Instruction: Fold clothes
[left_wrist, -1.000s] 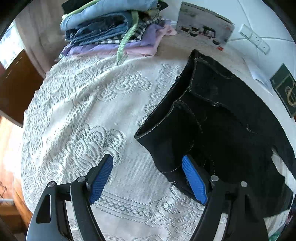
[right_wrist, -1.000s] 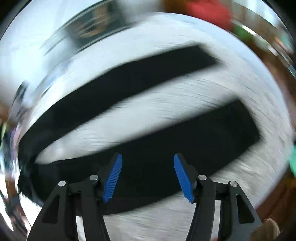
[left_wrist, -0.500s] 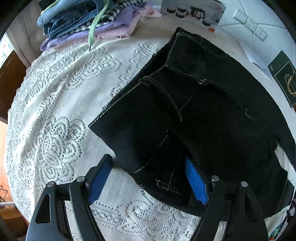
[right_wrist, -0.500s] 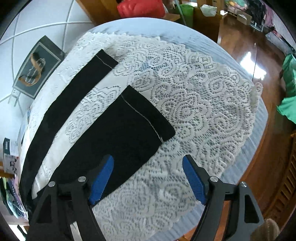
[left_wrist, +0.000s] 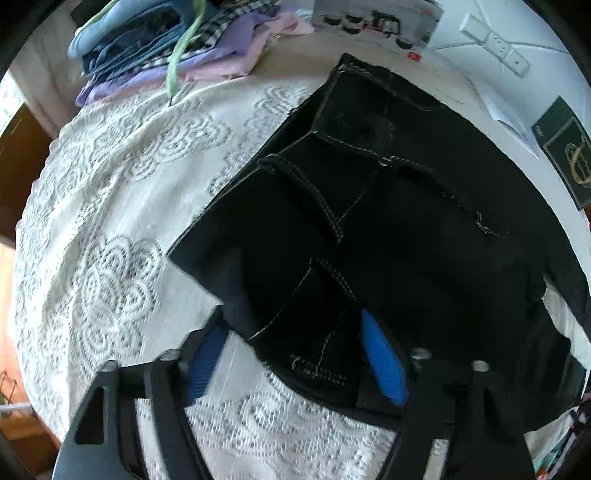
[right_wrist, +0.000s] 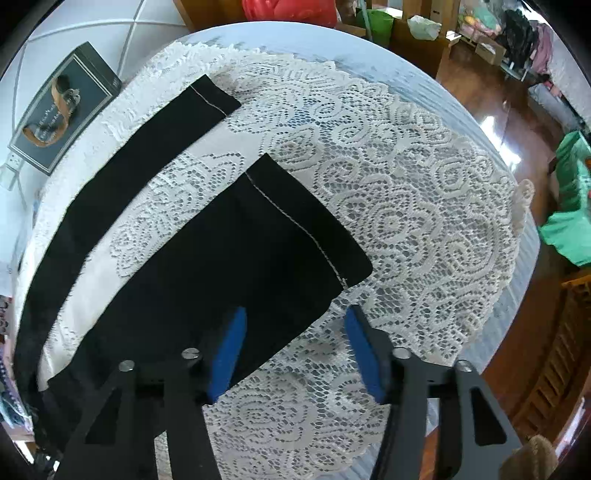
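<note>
Black trousers spread flat on the lace cloth, both grippers hovering wide open over them.

The pair of black denim trousers with pale stitching (left_wrist: 388, 221) fills the centre and right of the left wrist view, waistband toward the top; in the right wrist view its two legs (right_wrist: 229, 258) run from lower left to the hems at upper centre, lying apart on the white lace tablecloth (right_wrist: 406, 221). The left gripper (left_wrist: 295, 354) has its blue pads spread wide over the trousers' lower edge, gripping nothing. The right gripper (right_wrist: 295, 350) is equally wide, straddling the near leg's edge, empty. A stack of folded clothes (left_wrist: 177, 48) sits at upper left, a dark picture box (right_wrist: 62, 110) at upper left in the right view.
</note>
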